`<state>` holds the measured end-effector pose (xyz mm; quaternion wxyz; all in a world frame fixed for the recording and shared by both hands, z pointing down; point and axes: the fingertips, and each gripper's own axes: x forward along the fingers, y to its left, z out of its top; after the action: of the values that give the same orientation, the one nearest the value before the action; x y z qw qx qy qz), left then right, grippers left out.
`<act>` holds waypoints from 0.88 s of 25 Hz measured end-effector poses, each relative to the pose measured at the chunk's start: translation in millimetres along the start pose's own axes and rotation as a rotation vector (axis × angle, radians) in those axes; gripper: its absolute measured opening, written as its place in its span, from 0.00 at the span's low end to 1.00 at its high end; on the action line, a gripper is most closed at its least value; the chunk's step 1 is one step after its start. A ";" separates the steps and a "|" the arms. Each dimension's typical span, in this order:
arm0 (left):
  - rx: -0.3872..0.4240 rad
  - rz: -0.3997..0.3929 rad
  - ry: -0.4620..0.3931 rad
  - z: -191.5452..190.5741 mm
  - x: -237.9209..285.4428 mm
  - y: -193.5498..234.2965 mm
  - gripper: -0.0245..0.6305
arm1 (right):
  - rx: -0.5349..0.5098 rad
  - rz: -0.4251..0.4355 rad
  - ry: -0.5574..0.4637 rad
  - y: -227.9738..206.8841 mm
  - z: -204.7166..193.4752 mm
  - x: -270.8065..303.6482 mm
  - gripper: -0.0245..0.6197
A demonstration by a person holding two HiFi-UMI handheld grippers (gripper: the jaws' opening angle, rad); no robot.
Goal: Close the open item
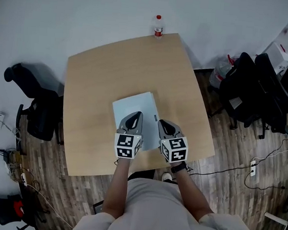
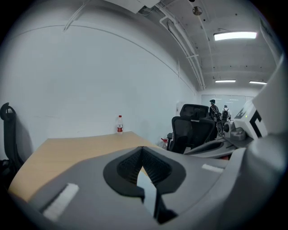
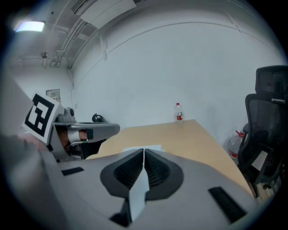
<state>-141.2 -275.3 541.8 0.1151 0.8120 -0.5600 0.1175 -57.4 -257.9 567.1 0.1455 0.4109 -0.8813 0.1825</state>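
**Head view.** Left forearm [image 1: 120,177] and right forearm [image 1: 188,187] reach forward side by side over the near edge of the table [image 1: 103,69]. The left claw [image 1: 135,116] and right claw [image 1: 163,124] point away from the body, near each other but apart. A pale flat item [image 1: 134,104] lies mid-table. The left claw is over its near part and the right claw at its near right edge. A bottle [image 1: 158,26] stands at the far table edge, well apart. Black office chairs [image 1: 255,88] stand on the floor to the right.

**Left gripper view.** The left claw [image 2: 142,153] has its jaws drawn narrow, pinching a thin pale sheet of the item [image 2: 147,191] seen edge-on between the ribbed pads. Bare table [image 2: 72,148] lies beyond, with the bottle [image 2: 119,124] at the far edge. The other gripper's body is at the right margin.

**Right gripper view.** The right claw [image 3: 144,153] has its jaws nearly together, clamped on the same kind of thin pale sheet [image 3: 138,191], also edge-on. A flat pale part of the item [image 3: 155,147] rests on the table [image 3: 189,139] just beyond the jaw tips. The bottle [image 3: 179,112] is far off. The left gripper's body is level with this one, at the left.
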 end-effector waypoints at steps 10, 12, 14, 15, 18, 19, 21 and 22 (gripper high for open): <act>0.006 -0.035 0.117 -35.4 37.6 16.6 0.05 | 0.027 -0.045 0.095 -19.4 -35.9 24.9 0.06; 0.008 -0.041 0.145 -45.1 42.9 19.7 0.05 | 0.032 -0.044 0.107 -20.0 -41.5 30.4 0.06; 0.000 -0.050 0.169 -53.0 47.1 22.3 0.05 | 0.042 -0.043 0.124 -19.9 -48.3 35.3 0.06; -0.010 -0.055 0.178 -56.1 49.0 23.2 0.05 | 0.044 -0.043 0.134 -19.9 -51.8 37.3 0.06; -0.010 -0.072 0.206 -65.1 57.0 23.2 0.05 | 0.051 -0.042 0.165 -20.9 -62.7 42.6 0.06; -0.005 -0.077 0.216 -69.0 60.1 22.9 0.05 | 0.056 -0.042 0.176 -21.3 -66.3 44.3 0.06; -0.001 -0.088 0.237 -77.9 66.5 22.3 0.05 | 0.066 -0.040 0.194 -22.2 -72.6 47.3 0.06; -0.003 -0.093 0.247 -82.3 69.4 21.9 0.05 | 0.069 -0.040 0.201 -22.5 -75.0 48.6 0.06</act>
<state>-142.9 -317.8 643.0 0.1897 0.8163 -0.5035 0.2101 -62.1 -270.9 658.2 0.2223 0.4127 -0.8472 0.2500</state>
